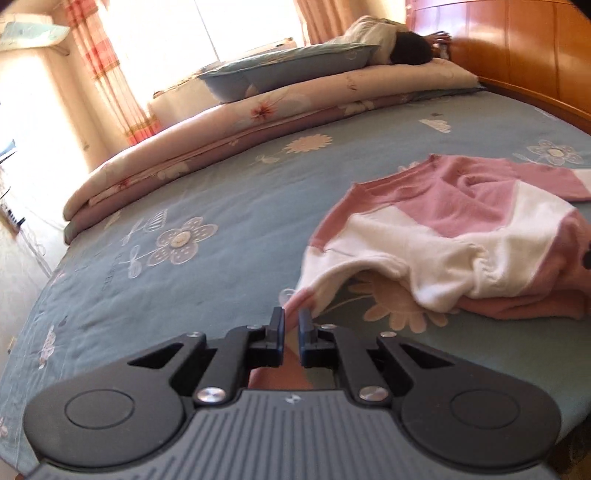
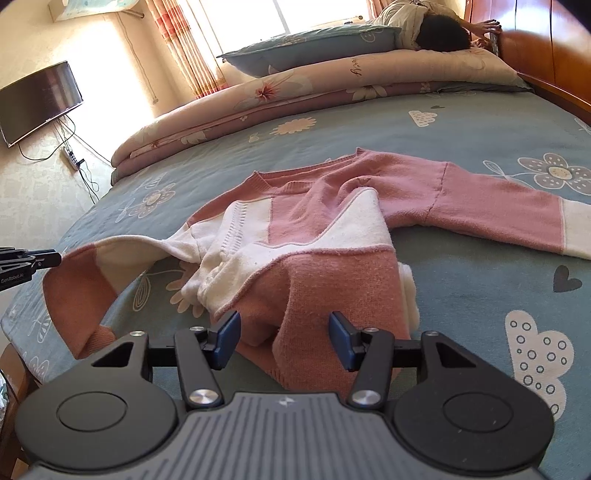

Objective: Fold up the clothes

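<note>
Sweater: a pink-and-white knit sweater (image 2: 314, 236) lies rumpled near the middle of the bed, body bunched, neckline toward the far side.
Left sleeve: the sleeve (image 2: 85, 280) is lifted off the sheet and drawn toward the bed's near edge, likely so it can be laid across the body as a fold.
Right sleeve: the other sleeve (image 2: 498, 210) lies stretched flat, its white cuff at the picture's edge; not yet folded.
Left gripper: the left gripper (image 1: 291, 321) is clenched on the pink cuff end of the lifted sleeve, cloth pinched between its pads.
Right gripper: the right gripper (image 2: 282, 336) stands released over the sweater's hem, jaws apart with pink knit between them but not pressed.
Bed sheet: a blue flowered sheet (image 2: 461, 295) carries the sweater; a folded quilt (image 2: 295, 92) and pillow (image 2: 314, 48) sit well apart at the far side.
Left wrist view only: the pinch on the cuff, close up.
Right wrist view only: the whole outstretched sleeve, the hem, a wall television (image 2: 37, 103), and the left tool seen from the side.
Background: a person (image 2: 439, 29) lies by the headboard, away from the work.
</note>
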The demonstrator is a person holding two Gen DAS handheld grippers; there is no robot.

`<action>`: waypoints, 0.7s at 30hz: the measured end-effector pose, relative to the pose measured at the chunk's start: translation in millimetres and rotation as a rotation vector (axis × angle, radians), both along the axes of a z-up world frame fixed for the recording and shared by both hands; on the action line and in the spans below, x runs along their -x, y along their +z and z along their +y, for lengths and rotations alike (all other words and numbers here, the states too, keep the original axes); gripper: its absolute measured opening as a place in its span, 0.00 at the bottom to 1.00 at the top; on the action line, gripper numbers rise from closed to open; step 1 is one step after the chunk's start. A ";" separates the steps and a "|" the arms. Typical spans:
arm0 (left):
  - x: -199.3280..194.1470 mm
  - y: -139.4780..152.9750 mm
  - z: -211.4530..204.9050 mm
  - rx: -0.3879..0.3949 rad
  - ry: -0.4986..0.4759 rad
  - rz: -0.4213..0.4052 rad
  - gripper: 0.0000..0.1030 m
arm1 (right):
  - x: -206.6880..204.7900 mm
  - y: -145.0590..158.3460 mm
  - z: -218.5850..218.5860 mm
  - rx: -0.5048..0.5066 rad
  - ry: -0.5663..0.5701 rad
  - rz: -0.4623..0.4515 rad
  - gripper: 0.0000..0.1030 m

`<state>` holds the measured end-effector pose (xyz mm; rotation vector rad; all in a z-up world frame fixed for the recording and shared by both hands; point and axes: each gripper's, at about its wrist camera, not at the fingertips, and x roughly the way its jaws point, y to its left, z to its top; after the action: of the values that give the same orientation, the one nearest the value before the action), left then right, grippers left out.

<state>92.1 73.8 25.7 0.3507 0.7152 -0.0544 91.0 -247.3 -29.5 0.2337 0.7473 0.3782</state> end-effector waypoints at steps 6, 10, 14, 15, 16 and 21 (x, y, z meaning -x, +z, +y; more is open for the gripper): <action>19.5 -50.9 -70.3 0.020 -0.243 0.188 0.09 | 0.0 1.0 -2.7 -0.004 -0.003 0.002 0.56; 21.8 -65.7 -80.4 0.021 -0.266 0.237 0.13 | 1.3 0.6 -5.3 -0.001 -0.002 0.002 0.58; 18.0 -66.1 -69.0 0.033 -0.219 0.263 0.13 | 2.3 0.3 -4.3 0.006 0.006 -0.001 0.60; 16.6 -64.6 -63.5 0.045 -0.202 0.267 0.13 | 2.0 0.6 -3.0 0.009 0.010 -0.002 0.60; 15.2 -62.8 -57.6 0.062 -0.187 0.272 0.13 | 1.3 1.3 -0.9 0.013 0.017 -0.003 0.60; 11.6 -52.1 -28.8 0.120 -0.141 0.288 0.34 | 1.0 13.7 22.1 0.048 0.112 -0.033 0.60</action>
<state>80.5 44.9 -26.4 0.2798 0.9667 -0.2844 90.0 -225.2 -15.8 0.1409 0.7380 0.4685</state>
